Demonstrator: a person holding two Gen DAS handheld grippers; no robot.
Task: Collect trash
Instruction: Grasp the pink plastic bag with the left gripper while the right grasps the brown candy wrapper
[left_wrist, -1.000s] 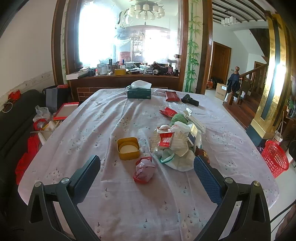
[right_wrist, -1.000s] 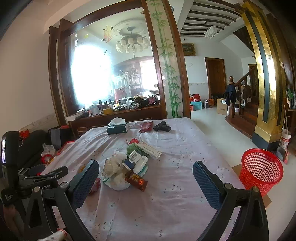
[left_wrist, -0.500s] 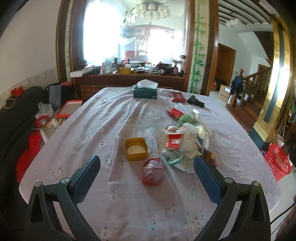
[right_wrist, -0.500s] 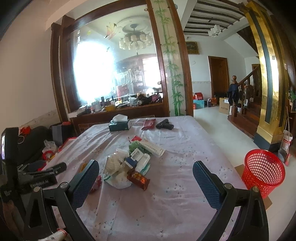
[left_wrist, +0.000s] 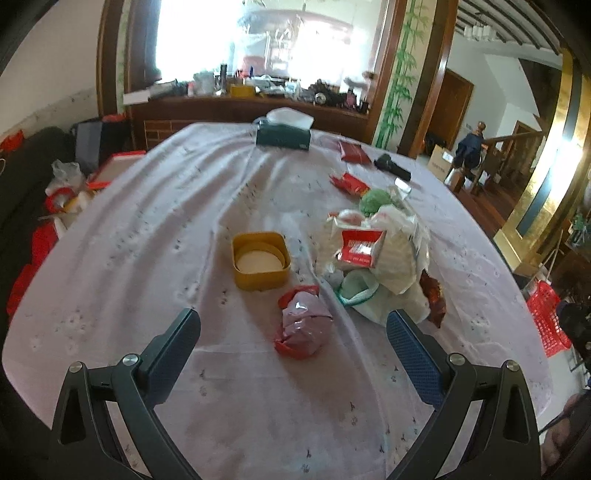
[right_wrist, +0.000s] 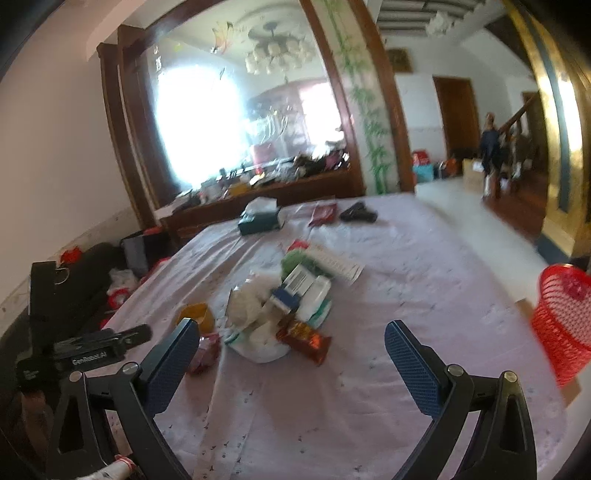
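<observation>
A heap of trash (left_wrist: 380, 258) lies mid-table: white bags, a red and white carton, a green wad, a brown snack wrapper (left_wrist: 432, 299). A crumpled pink and red wrapper (left_wrist: 303, 325) lies just ahead of my left gripper (left_wrist: 291, 343), which is open and empty above the cloth. A yellow tub (left_wrist: 260, 258) stands left of the heap. In the right wrist view the heap (right_wrist: 280, 306) and the brown snack wrapper (right_wrist: 306, 339) sit ahead of my open, empty right gripper (right_wrist: 284, 350). A red mesh bin (right_wrist: 561, 321) stands on the floor at right.
The table wears a pale lilac cloth (left_wrist: 166, 221). At its far end are a tissue box (left_wrist: 284, 133), a red pouch (left_wrist: 354, 151) and a black item (left_wrist: 391, 166). A dark sofa with clutter (left_wrist: 37, 199) runs along the left. The left gripper's body (right_wrist: 81, 354) shows at left.
Both grippers have moved closer to the table and tilted down, so the trash looms larger. Nothing was grasped.
</observation>
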